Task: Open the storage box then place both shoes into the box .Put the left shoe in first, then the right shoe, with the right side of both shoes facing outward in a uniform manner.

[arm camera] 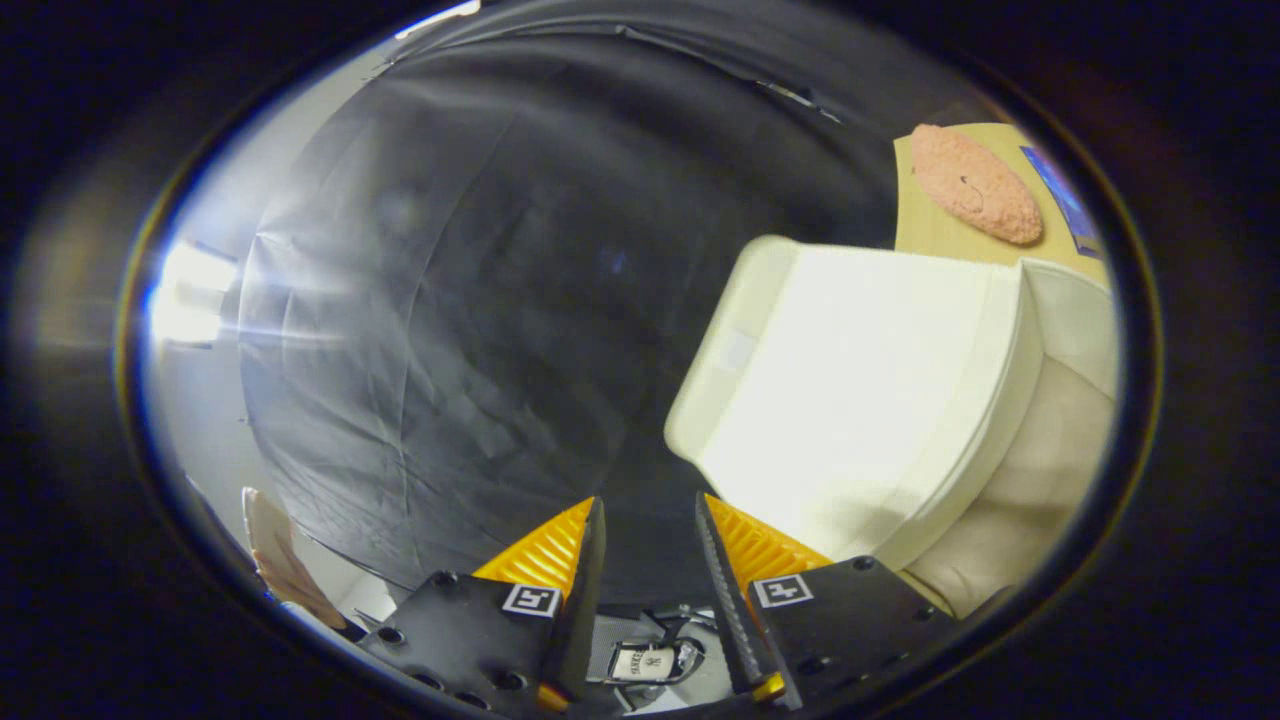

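Beyond my work I see a pink, rough-textured oval pad (975, 197) lying flat on the tan surface (925, 235). Near it, toward the far edge of that surface, sits a flat blue item (1065, 200); I cannot tell what it is. A bright light (190, 295) glares off to one side against the dark, wrinkled backdrop cloth (480, 330).
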Available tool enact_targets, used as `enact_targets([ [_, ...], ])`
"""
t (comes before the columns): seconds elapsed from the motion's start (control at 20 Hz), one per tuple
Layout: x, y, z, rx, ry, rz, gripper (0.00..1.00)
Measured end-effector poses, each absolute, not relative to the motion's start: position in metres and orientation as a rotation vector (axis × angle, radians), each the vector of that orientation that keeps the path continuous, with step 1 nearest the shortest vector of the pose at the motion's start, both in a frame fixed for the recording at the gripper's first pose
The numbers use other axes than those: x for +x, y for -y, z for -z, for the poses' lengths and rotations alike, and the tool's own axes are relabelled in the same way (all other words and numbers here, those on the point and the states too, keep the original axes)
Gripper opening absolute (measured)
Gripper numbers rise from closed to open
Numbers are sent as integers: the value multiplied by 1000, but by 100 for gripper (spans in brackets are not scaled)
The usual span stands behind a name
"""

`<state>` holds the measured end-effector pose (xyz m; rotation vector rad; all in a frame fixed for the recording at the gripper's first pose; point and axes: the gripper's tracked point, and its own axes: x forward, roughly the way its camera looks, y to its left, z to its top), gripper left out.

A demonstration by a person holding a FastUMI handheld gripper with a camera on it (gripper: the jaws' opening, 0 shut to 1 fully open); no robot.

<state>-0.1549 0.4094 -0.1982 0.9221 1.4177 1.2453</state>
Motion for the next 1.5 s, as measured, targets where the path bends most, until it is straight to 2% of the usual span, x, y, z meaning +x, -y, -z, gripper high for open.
enact_targets([
  [0.35,-134,-393,198,937,-1368,-1193,55],
  [0.65,-96,-352,202,930,-1300,-1078,55],
  [1.1,-49,-246,245,911,-1231,-798,56],
  [1.5,-48,-149,298,892,-1257,-536,56],
])
